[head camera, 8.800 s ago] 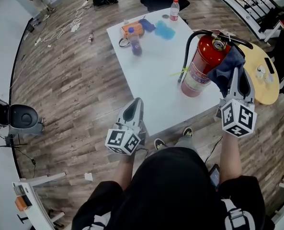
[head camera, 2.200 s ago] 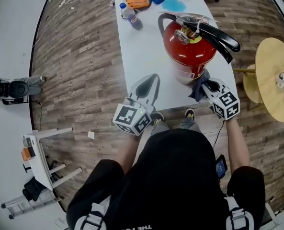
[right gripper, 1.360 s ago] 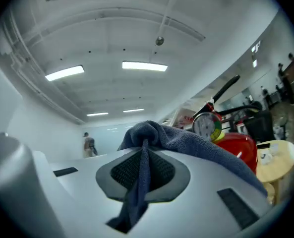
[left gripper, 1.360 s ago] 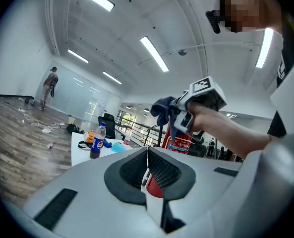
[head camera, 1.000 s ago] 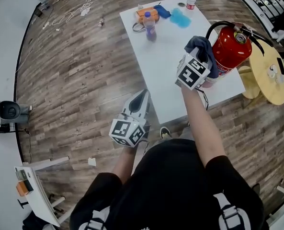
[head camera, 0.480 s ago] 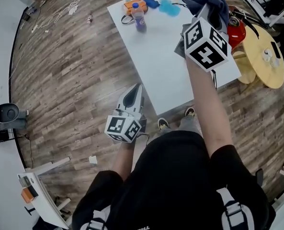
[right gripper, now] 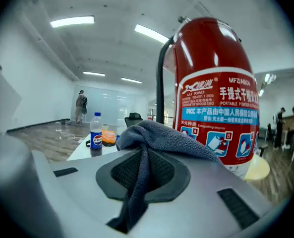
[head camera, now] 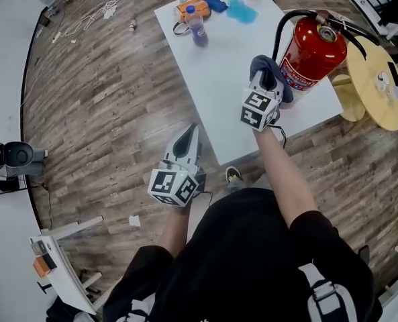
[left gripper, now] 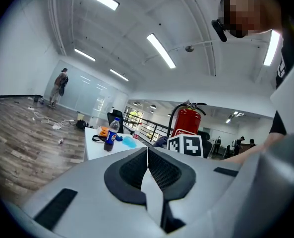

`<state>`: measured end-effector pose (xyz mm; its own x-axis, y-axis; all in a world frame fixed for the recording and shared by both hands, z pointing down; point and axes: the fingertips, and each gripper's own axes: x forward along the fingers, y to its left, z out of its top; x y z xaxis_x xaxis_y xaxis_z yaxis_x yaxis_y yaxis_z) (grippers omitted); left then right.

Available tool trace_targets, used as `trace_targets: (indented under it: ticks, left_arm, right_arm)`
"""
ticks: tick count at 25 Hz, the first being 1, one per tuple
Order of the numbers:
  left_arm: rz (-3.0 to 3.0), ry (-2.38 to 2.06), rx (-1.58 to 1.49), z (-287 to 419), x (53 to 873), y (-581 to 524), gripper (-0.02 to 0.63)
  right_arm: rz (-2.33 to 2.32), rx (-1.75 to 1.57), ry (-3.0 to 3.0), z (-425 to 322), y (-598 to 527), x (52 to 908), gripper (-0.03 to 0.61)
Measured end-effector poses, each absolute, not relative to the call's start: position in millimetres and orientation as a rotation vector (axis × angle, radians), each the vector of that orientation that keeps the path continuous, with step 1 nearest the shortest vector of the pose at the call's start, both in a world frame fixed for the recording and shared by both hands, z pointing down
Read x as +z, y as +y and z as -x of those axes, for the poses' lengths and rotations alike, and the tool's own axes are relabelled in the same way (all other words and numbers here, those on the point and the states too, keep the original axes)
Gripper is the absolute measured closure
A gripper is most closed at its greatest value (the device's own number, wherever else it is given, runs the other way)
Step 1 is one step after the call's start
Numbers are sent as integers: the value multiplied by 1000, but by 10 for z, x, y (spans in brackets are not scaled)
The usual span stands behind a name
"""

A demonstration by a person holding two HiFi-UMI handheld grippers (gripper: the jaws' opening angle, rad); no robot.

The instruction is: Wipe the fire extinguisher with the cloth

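Closely, right tool (right gripper: pixel 144 156) clamping cloth (right gripper: pixel 162 134), extinguisher label (right gripper: pixel 218 120) legible only there, left tool (left gripper: pixel 147 153) closed.

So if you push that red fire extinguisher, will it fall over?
Probably not easily: the extinguisher looks like a metal tank, so likely heavy. But it stands tall and upright near the table edge, so a shove up high might tip it. Its glossy side seems slippery.

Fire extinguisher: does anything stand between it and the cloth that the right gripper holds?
Nothing visible does. The right gripper, shut on the grey-blue cloth, is close beside the red fire extinguisher, with no object between them. The Pepsi bottle stands far off on the white table.
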<state>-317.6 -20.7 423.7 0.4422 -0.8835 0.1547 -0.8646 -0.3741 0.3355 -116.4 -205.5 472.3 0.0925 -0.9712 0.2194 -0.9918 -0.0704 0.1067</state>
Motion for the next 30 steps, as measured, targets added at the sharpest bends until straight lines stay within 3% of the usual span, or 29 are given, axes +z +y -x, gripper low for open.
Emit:
trace_targets:
  ticks: [9, 19, 26, 30]
  left_arm:
    - [-2285, -1485, 36, 3100, 4482, -172, 589]
    - [-2319, -1475, 56, 3101, 4425, -194, 589]
    - [-2304, -1470, 72, 3152, 4473, -106, 589]
    - [-2310, -1481, 69, 3214, 4448, -102, 589]
  right_arm:
    - [-2080, -6, -2165, 1322, -1797, 4706, 543]
    - [-1917, 328, -2004, 1249, -1681, 5814, 543]
    - [-2167, 272, -2039, 1132, -1999, 5118, 543]
    - [-2112, 343, -1946, 1127, -2015, 5464, 543]
